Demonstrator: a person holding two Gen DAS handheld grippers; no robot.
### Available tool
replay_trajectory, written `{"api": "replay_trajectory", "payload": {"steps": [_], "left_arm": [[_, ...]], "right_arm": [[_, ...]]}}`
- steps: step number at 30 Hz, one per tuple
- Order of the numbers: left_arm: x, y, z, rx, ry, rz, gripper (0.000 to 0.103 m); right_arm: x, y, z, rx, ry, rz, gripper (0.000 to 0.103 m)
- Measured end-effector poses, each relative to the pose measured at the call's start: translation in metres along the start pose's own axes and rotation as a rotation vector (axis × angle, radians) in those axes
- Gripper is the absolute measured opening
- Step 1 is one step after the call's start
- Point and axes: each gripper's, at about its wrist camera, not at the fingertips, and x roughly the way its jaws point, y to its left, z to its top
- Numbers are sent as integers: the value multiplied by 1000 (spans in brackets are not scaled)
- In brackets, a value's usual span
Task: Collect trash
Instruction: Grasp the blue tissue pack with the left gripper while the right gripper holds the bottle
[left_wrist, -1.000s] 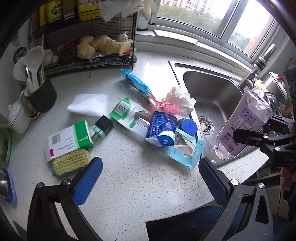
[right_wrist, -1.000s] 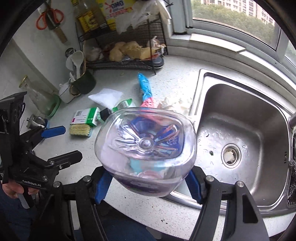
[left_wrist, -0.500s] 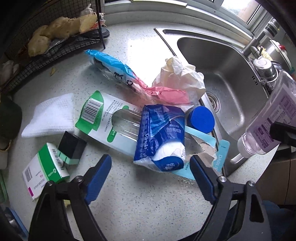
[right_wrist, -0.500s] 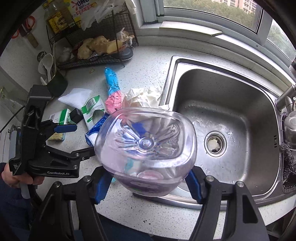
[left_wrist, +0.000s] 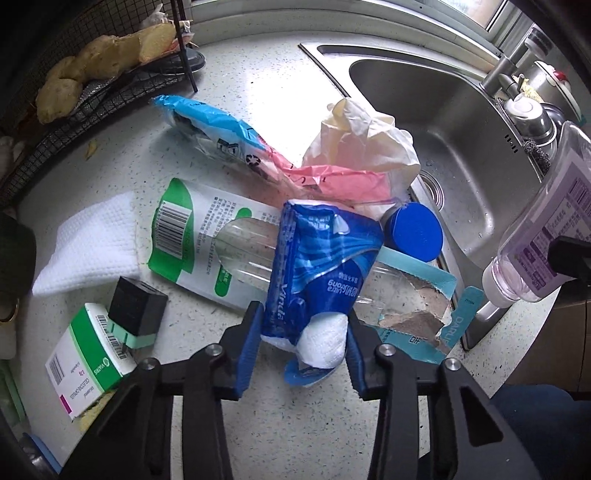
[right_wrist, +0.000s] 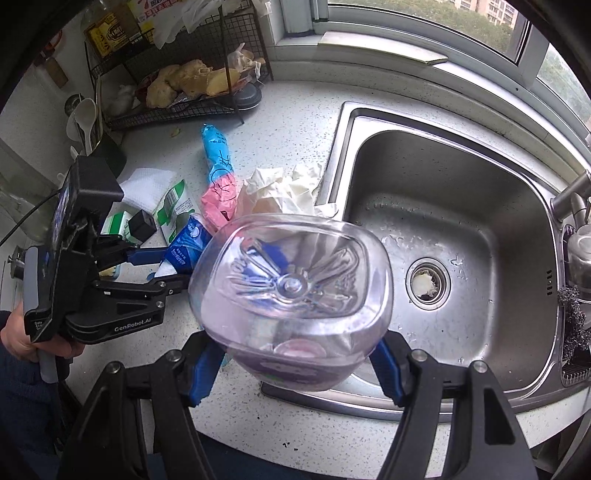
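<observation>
Between your left tongs (left_wrist: 303, 332), just closing: blue tissue pack (left_wrist: 317, 266), long axis toward 12 o'clock; right tongs (right_wrist: 295, 365) clamp bottle (right_wrist: 291, 288).

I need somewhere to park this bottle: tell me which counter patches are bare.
Bare counter lies along the near edge, below the tissue pack, and behind the sink toward the wire rack. Between the white cloth and the sink's edge it is crowded.

A tissue pack (left_wrist: 317, 273) lies on packaging (left_wrist: 207, 240) on the counter (left_wrist: 258, 417), left of the sink (left_wrist: 461, 147). A crumpled bag (left_wrist: 365, 147) sits behind it, a cloth (left_wrist: 92, 243) farther left.
</observation>
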Motion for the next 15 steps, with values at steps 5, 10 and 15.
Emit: {"api": "replay_trajectory", "payload": {"steps": [5,10,15], "left_arm": [[-18,2,-13,-38,-28,7,38],[-47,-2,-27,-79,-88,9,38],[-82,-15,-44,-110,-150,24,38]], "right_arm": [[-2,6,-1,-28,-6,13,68],[-8,13,-6,-65,-21,27,68],[-16,21,-14,-112,-39,49,68]]}}
